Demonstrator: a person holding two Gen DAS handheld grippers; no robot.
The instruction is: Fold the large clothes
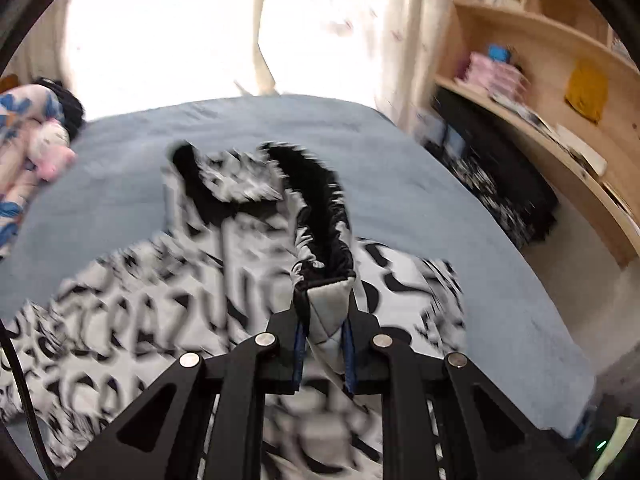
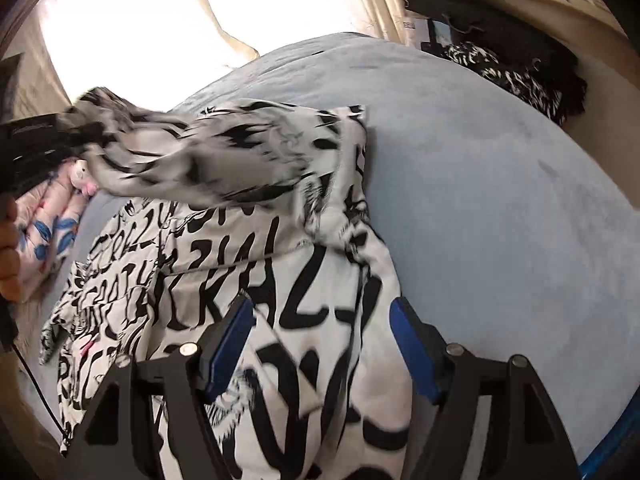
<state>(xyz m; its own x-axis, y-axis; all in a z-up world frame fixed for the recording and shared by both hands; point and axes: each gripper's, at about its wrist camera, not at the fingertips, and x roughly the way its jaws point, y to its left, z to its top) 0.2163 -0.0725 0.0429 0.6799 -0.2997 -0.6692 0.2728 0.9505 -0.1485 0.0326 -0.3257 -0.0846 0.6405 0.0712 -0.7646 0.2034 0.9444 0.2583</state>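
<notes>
1. Left gripper (image 1: 324, 354) was clamped on the elasticated cuff (image 1: 326, 280) of the black-and-white lettered jacket (image 2: 256, 288), which lay across the blue bed (image 2: 500, 200)
2. Right gripper (image 2: 322, 344) hung over the jacket body, jaws apart, nothing between them
3. I reckoned the trick was carrying that sleeve flat across the body, no twisting
4. Right one could pin the shoulder so the jacket didn't drag

Bare blue bed (image 2: 500, 184) lies open right of and beyond the printed garment (image 2: 280, 280), while its lifted sleeve (image 2: 208, 152) crosses the left side, pillows (image 1: 24, 152) crowd the far left edge and shelves (image 1: 560, 92) wall off the right.
</notes>
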